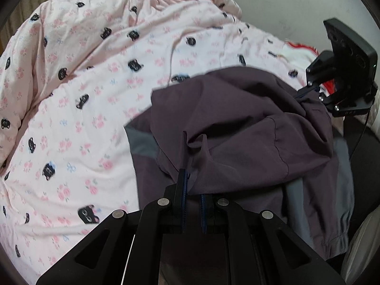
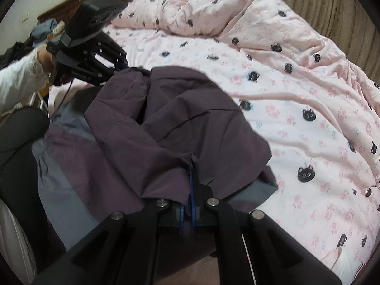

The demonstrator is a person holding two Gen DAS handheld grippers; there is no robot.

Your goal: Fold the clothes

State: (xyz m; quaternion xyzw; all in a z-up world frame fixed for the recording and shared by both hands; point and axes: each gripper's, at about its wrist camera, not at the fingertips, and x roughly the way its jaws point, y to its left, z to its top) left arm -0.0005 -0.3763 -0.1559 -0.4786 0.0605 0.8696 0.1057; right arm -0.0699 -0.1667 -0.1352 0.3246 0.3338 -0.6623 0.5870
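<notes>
Here, a purple garment (image 1: 237, 123) with grey panels lay bunched at the near edge of a bed, on a pink quilt (image 1: 83, 95) printed with black cat faces and small flowers. The left gripper (image 1: 193, 190) was clenched on a fold of the purple cloth, which rose between its blue-lined fingers (image 1: 182, 185). The right gripper (image 2: 191, 185) was likewise pinched tight on another edge of the same garment, holding it slightly lifted. A white sleeve (image 2: 19, 83) showed behind the left tool in the right wrist view. No containers appeared; a loose pile of clothes (image 2: 45, 29) sat by the dark headboard (image 2: 71, 2).
</notes>
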